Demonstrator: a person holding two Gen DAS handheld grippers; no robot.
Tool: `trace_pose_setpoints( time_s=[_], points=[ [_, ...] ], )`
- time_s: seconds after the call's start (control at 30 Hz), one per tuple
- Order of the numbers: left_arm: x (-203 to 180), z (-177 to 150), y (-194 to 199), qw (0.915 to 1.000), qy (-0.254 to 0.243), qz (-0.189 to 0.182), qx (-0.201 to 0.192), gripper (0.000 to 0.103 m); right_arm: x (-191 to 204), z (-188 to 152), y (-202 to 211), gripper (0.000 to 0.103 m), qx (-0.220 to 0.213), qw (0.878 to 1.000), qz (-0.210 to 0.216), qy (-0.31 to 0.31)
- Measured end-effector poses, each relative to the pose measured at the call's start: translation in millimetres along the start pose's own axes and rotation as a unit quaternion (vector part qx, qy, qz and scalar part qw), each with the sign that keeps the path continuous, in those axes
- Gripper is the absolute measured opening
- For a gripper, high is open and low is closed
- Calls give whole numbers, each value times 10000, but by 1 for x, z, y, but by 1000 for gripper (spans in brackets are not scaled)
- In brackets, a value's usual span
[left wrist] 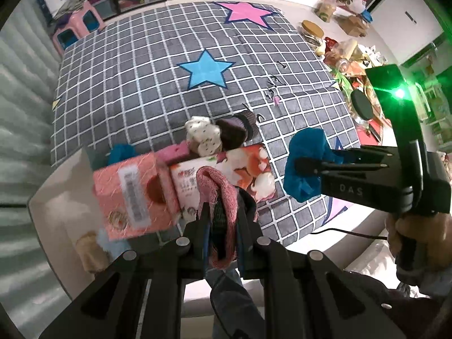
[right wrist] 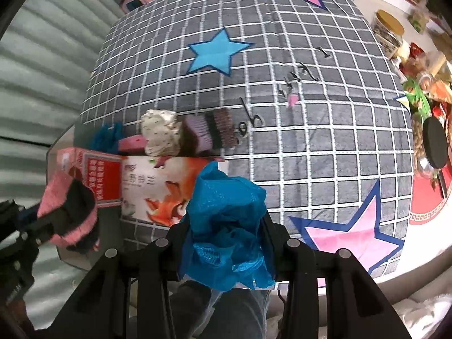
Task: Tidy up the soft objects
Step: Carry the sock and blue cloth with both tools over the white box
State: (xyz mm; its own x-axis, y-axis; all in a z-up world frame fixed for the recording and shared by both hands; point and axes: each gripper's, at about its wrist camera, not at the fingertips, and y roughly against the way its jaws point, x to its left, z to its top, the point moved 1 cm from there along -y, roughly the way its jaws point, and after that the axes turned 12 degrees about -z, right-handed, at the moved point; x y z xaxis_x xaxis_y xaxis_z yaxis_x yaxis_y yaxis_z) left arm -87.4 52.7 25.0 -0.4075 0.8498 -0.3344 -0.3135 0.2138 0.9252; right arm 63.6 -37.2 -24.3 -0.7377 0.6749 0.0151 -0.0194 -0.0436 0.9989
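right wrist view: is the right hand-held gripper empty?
No, the right hand-held gripper is shut on a crumpled bright blue fabric bundle between its black fingers.

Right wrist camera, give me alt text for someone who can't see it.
The right claw grips a crumpled blue cloth above a grey grid-patterned mat with stars. At left, the left claw holds a pink-and-black knit item near a pink printed box, with rolled soft items behind it.
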Motion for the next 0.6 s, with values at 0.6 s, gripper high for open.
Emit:
trace_pose_setpoints(
  time_s=[0.6],
  points=[
    [69, -63, 67, 9905, 1045, 282, -854, 16, 117, -5, 36, 42, -357, 9913, 123, 1264]
  ],
)
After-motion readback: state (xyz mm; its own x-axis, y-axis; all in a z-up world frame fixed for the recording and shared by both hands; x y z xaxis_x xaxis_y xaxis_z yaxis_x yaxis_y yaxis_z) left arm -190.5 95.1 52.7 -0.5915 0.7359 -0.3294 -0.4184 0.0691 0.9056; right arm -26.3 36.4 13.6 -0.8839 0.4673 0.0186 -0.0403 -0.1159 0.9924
